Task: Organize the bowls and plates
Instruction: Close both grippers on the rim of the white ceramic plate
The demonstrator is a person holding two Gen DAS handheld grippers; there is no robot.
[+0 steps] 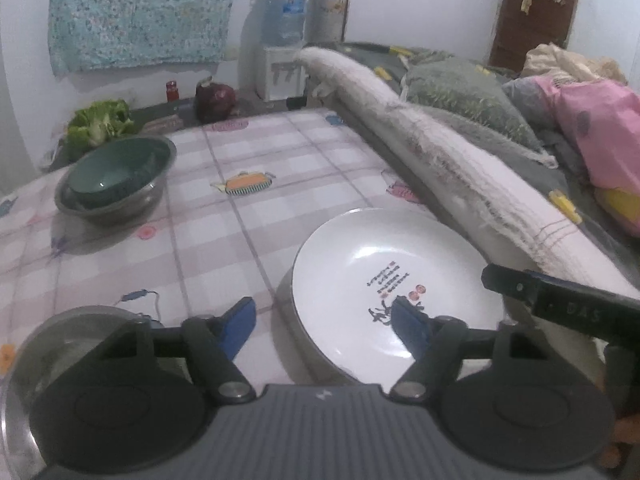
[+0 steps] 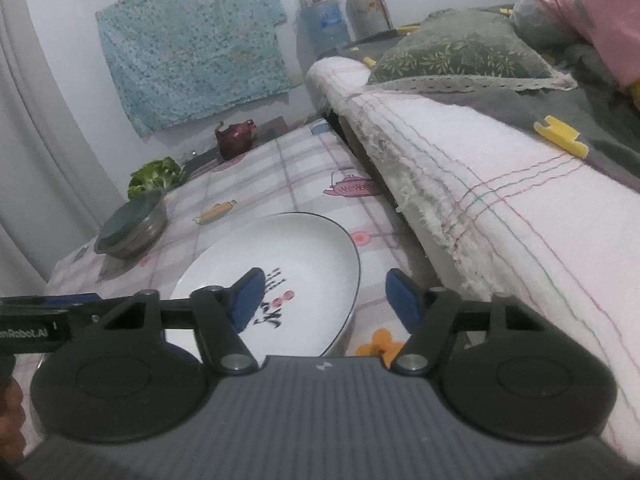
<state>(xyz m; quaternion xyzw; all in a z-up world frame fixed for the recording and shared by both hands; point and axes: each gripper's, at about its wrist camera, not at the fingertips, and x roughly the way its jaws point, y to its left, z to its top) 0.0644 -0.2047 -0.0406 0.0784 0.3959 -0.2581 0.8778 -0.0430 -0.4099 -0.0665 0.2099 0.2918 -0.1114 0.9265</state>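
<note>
Your left gripper (image 1: 324,320) and right gripper (image 2: 324,296) both gape wide, holding nothing, over the white printed plate (image 1: 392,280). The green bowl (image 1: 116,172) already sits nested in the far steel basin (image 1: 80,208); the near steel bowl (image 1: 52,344) looks unsorted.

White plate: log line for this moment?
left gripper open | right gripper open | white plate unheld, on metal bowl

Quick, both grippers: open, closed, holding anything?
Left gripper: open, holding nothing, jaws astride the near rim of the white plate.
Right gripper: open, holding nothing, the same plate's edge between its jaws.
</note>
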